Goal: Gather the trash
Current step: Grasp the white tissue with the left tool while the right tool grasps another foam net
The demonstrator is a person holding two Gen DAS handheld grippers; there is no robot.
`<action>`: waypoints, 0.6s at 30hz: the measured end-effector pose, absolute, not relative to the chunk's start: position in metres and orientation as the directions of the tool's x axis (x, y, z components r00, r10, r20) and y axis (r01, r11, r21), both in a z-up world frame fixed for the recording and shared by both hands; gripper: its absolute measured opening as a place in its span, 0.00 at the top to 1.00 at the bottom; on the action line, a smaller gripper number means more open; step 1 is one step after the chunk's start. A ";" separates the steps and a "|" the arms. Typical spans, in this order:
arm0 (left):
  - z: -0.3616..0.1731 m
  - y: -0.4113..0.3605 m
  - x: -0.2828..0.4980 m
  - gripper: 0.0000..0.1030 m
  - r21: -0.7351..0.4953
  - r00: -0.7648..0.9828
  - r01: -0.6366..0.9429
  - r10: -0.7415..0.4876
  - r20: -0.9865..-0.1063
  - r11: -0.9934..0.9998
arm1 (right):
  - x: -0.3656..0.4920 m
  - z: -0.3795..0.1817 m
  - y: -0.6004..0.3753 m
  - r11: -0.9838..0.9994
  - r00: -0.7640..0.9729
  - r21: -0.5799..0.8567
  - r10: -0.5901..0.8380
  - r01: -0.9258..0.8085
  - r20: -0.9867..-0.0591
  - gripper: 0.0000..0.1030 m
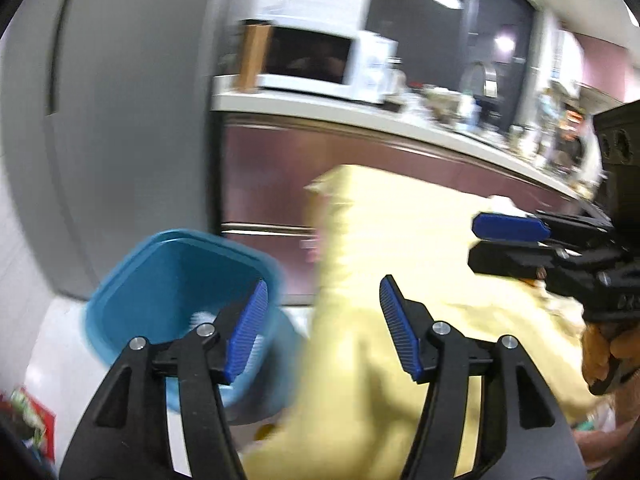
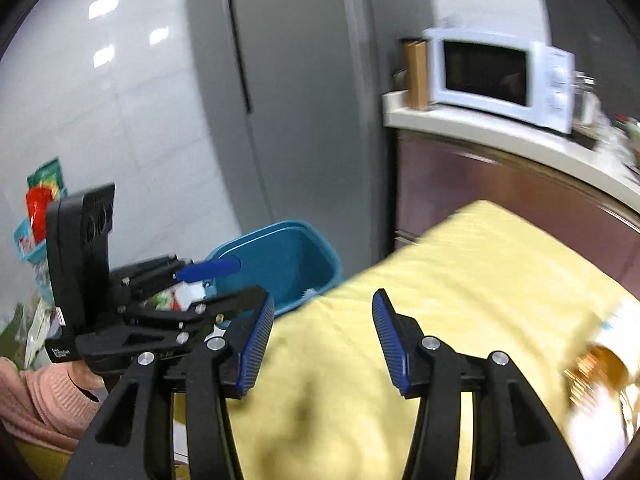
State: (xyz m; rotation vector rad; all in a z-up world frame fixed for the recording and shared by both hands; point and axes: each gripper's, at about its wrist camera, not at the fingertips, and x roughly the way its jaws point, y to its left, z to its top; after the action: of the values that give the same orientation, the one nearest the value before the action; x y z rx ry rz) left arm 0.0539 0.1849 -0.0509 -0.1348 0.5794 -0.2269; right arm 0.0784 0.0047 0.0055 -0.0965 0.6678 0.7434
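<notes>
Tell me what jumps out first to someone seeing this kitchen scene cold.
The yellow cloth fills the foreground under both tongs, which stand open with nothing between the blue pads. To its left, on the floor by the grey fridge, sits a blue bin with scraps inside. Behind, a white microwave rests on the pale counter.

Empty spread fingers over yellow cloth

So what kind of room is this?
Most likely a home kitchen: a white microwave sits on a counter, a tall grey fridge stands beside it, and a blue bin is below.
</notes>
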 end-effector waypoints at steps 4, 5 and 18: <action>-0.045 0.127 0.048 0.43 -0.195 0.771 0.322 -0.376 -0.515 0.926 | 0.062 0.015 -0.051 0.815 0.631 0.137 0.532 -0.563 -0.565 0.52; -0.043 0.109 0.047 0.43 -0.198 0.751 0.369 -0.417 -0.512 0.908 | 0.059 0.016 -0.064 0.833 0.653 0.132 0.509 -0.536 -0.560 0.52; -0.048 -0.054 0.028 0.33 -0.260 0.511 0.652 -0.666 -0.543 0.712 | 0.020 0.005 -0.222 0.964 0.807 0.205 0.255 -0.169 -0.533 0.51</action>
State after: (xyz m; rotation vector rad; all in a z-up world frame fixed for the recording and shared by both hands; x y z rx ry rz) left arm 0.0279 -0.0537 -0.0481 -0.0231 0.6643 -0.7937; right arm 0.0202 -0.2221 0.0047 0.1508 0.5903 0.2277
